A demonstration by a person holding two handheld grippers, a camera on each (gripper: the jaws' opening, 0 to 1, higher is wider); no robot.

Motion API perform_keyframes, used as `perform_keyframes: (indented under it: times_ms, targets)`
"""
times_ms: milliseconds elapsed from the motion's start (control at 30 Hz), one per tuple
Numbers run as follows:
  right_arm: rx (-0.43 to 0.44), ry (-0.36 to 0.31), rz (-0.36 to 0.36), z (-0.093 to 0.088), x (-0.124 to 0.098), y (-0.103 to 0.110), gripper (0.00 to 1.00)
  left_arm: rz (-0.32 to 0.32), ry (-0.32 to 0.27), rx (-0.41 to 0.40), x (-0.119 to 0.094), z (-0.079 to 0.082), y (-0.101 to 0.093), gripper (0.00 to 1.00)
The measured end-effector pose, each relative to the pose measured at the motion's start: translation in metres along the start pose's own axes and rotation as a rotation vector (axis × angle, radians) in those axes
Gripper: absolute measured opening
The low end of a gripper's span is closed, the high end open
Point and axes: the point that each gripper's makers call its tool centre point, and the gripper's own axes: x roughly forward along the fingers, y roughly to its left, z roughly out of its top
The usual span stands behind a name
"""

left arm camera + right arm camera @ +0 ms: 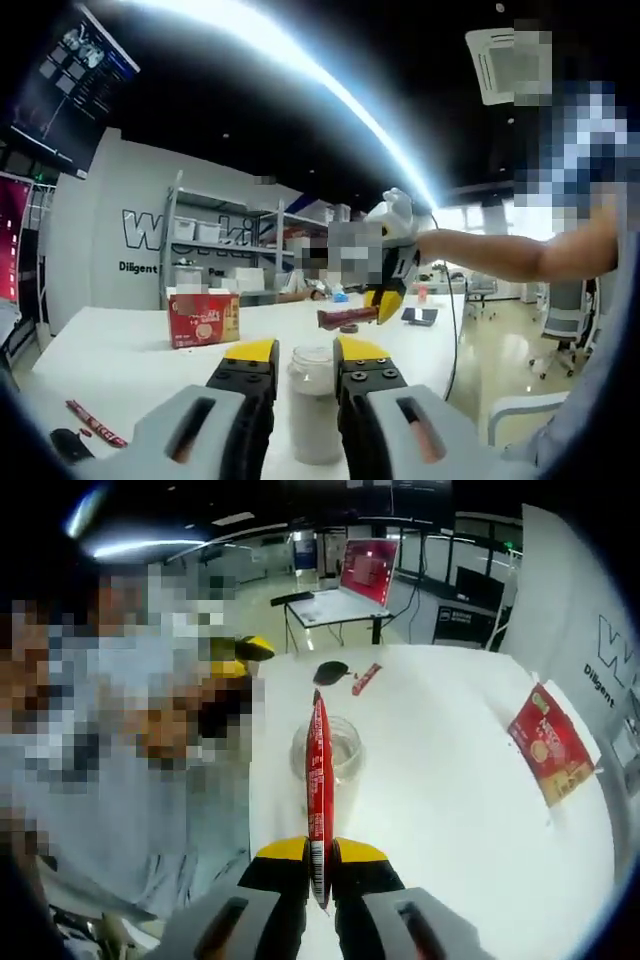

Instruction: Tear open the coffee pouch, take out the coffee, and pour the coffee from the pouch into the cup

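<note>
In the right gripper view my right gripper (pixel 319 850) is shut on a long red coffee stick pouch (pixel 319 770). The pouch points away from me, and its far end lies over the mouth of a clear cup (pixel 343 752) standing on the white table (pixel 440 810). My left gripper (pixel 238 657) shows its yellow tips up and left of the cup, apart from it. In the left gripper view my left gripper (pixel 306 350) has its jaws a little apart, with the cup (pixel 313 405) seen through the gap. Beyond it, the right gripper (pixel 385 300) holds the pouch (pixel 340 318) level.
A red coffee box (pixel 203 318) (pixel 550 742) lies on the table. A red torn strip (pixel 366 678) and a black scrap (pixel 330 672) lie past the cup, with the strip (pixel 95 422) also low on the left. A person's arm (pixel 500 250) reaches in.
</note>
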Motion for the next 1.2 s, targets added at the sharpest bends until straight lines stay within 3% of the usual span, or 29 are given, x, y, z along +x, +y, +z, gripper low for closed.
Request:
perform_keyframes:
  times_ms: [433,700,1200]
  targets:
    - [-0.021,0.178,0.034,-0.006,-0.012,-0.007,0.09,0.007,-0.016,0.003,-0.005,0.006,0.003,0.23]
    - [-0.039,0.289,0.029,-0.011,-0.008,-0.006,0.09,-0.008,0.011,0.008,0.004,-0.005,-0.003,0.23]
    - [-0.057,0.366,0.007,-0.002,-0.007,0.005,0.09,-0.039,0.026,0.017,0.01,-0.011,-0.012,0.23]
